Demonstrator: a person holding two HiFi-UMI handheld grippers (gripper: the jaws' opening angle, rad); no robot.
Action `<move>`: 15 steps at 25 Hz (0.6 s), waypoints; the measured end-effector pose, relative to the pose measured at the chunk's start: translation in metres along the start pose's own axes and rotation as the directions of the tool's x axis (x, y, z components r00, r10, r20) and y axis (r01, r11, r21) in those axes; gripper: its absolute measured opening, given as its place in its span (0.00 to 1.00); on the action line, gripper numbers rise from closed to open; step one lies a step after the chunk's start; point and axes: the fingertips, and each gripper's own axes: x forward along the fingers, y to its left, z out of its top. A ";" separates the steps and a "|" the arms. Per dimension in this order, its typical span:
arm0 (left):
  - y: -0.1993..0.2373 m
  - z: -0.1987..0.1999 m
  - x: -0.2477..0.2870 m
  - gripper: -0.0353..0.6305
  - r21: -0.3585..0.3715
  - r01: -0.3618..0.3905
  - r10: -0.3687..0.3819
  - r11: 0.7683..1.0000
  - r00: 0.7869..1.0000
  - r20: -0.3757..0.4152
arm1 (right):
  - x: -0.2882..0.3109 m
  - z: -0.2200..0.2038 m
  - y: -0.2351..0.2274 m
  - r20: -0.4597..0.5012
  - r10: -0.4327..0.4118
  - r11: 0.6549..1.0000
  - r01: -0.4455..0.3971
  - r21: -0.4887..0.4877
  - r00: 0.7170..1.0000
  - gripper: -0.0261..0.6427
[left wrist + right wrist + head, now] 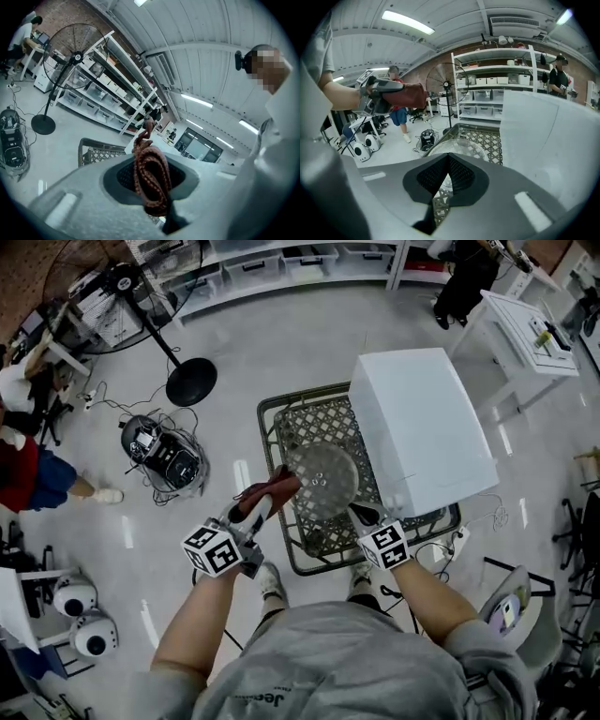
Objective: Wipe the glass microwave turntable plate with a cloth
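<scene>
The round glass turntable plate (323, 479) is held just above a metal lattice table (281, 418). My right gripper (362, 514) is shut on the plate's near right rim. In the right gripper view the plate (457, 146) runs out from the closed jaws of the right gripper (449, 161). My left gripper (265, 503) is shut on a reddish-brown cloth (281, 486), whose tip touches the plate's left edge. The bunched cloth (151, 178) hangs between the jaws in the left gripper view. The left gripper (377, 101) and the cloth (411, 95) also show in the right gripper view.
A white microwave (422, 427) covers the right half of the lattice table. A standing fan's base (190, 381) and a black device with cables (159, 451) are on the floor to the left. A white table (530, 334) stands at the back right, shelving (281, 263) along the back.
</scene>
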 end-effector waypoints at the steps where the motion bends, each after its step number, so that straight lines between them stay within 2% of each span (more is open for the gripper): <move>1: 0.006 -0.005 0.007 0.16 0.002 0.003 -0.003 1.000 1.000 -0.007 | 0.006 -0.008 -0.006 -0.008 -0.018 1.000 0.018 0.009 1.000 0.05; 10: 0.054 -0.044 0.057 0.16 0.003 -0.002 0.002 1.000 0.998 -0.058 | 0.056 -0.059 -0.050 -0.031 -0.145 0.988 0.146 0.050 0.989 0.05; 15: 0.076 -0.063 0.077 0.16 0.006 -0.002 0.003 1.000 0.996 -0.086 | 0.076 -0.074 -0.063 -0.016 -0.179 0.983 0.179 0.040 0.984 0.05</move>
